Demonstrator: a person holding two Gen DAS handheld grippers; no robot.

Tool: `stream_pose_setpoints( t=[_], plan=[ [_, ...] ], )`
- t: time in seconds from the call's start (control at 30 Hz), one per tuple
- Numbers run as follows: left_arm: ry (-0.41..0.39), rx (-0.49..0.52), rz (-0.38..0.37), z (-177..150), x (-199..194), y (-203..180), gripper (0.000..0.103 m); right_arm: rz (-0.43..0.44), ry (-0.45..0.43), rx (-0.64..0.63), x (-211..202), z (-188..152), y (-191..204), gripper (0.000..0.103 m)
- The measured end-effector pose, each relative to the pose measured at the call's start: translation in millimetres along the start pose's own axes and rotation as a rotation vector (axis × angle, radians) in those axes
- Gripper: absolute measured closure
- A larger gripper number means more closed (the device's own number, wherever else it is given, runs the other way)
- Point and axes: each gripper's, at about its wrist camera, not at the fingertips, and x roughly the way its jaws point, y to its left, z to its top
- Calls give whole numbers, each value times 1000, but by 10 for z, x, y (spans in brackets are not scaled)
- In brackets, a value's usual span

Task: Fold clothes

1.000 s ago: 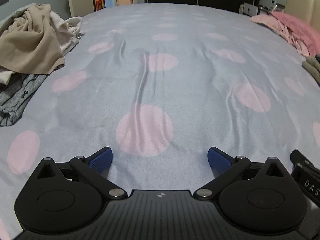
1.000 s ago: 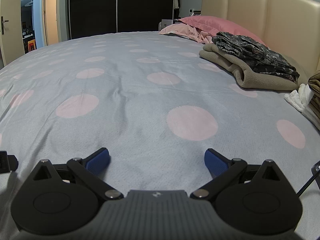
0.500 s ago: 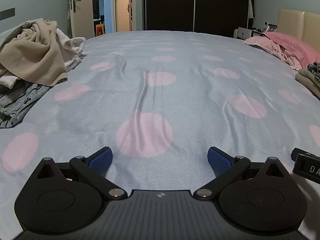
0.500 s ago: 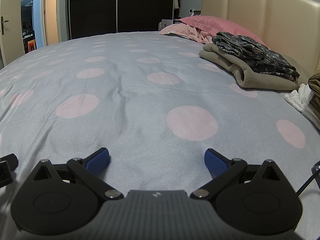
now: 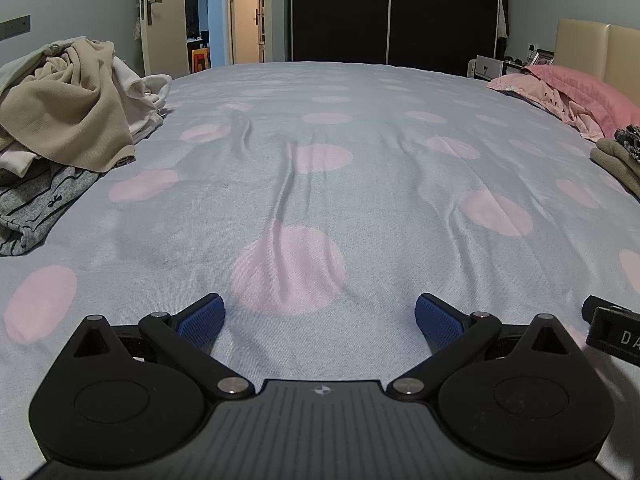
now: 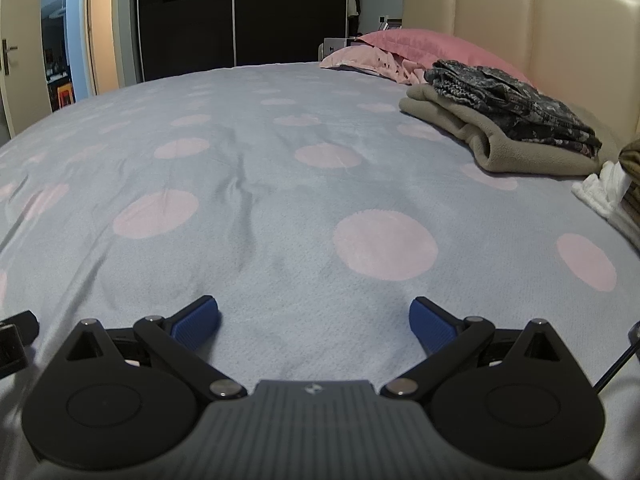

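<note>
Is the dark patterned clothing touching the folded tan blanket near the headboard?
Touching. The right wrist view shows the dark patterned clothing lying on top of the folded tan blanket, with no gap between them.

Both cameras sit low over the bed [image 5: 360,184], each looking forward along its own open jaws toward the dark wardrobe [image 5: 392,12] at the far wall. The left view faces straight up the bed, with the heap [image 5: 68,116] of clothes far off to the left of its jaws. The right view is turned a little rightward, so the headboard [image 6: 520,28] and folded stack [image 6: 500,120] lie ahead and right of its jaws. They share the spotted bedspread, the wardrobe, the pink pillow [image 5: 584,96] and the stack's edge [image 5: 616,160].
</note>
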Motion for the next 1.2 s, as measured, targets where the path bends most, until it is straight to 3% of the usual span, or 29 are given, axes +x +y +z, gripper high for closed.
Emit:
stream_pose_setpoints(
  t=[1.2],
  plan=[
    [-4,-6,20,2,12,6,0,-4,-4,-1,-4,-11,11,0]
  ],
)
